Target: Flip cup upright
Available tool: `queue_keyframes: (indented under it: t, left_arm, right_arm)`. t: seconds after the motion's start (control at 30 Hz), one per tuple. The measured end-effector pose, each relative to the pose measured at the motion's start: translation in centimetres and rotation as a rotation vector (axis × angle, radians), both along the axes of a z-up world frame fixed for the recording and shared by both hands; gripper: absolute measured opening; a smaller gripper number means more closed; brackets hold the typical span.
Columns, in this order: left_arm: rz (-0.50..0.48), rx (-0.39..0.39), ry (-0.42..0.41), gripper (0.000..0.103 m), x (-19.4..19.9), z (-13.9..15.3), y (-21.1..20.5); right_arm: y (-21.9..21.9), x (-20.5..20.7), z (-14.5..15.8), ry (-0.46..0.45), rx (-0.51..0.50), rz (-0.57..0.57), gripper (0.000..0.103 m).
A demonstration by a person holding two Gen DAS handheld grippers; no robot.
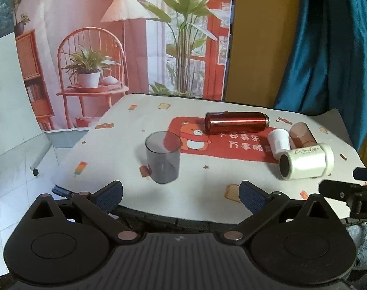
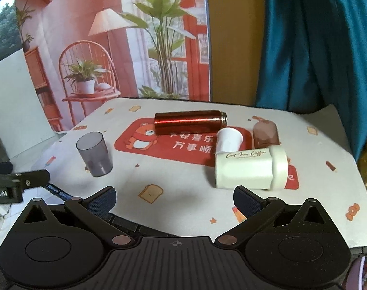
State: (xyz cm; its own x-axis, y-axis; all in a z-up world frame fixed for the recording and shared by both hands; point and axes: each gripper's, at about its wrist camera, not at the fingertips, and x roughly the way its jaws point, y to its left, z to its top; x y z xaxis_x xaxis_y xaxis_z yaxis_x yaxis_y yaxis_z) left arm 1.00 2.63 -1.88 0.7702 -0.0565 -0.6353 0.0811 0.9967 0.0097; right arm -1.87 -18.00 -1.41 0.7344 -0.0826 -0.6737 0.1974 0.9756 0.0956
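While both claws, left (image 1: pixel 181 194) and right (image 2: pixel 175 199), stood released and empty, the cream cup (image 2: pixel 249 169) lay sideways on the table (image 2: pixel 183 193). It looked light, rigid and smooth; gripping mid-body seemed best.

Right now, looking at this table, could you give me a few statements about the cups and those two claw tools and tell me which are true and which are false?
1. The grey see-through cup stands upright. True.
2. The shiny red bottle stands on its base. False: it lies on its side on the red bear mat.
3. The cream mug with script lettering lies on its side. True.
4. The left gripper is clamped on the grey cup. False: its jaws are open and empty, short of the cup.
5. The right gripper holds nothing. True.
6. The small white cup stands upright. False: it lies tipped over beside the cream mug.
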Motion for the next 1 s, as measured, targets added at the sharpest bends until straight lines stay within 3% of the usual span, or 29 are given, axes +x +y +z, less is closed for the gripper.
queue_keyframes:
  t: [0.33,0.5,1.0]
  left_arm:
    - [0.048,0.006,-0.005,0.103,-0.5,-0.1,0.0]
    - [0.070,0.048,0.002,0.103,-0.2,-0.3,-0.1]
    - [0.080,0.018,-0.025,0.103,-0.5,0.1,0.3]
  right_arm:
    - [-0.5,0.5,-1.0,0.030,0.020,-0.002,0.103]
    - [-0.1,0.6,-1.3,0.047,0.021,0.008,0.103]
    - [-0.4,0.6,-1.2,0.032,0.010,-0.009,0.103]
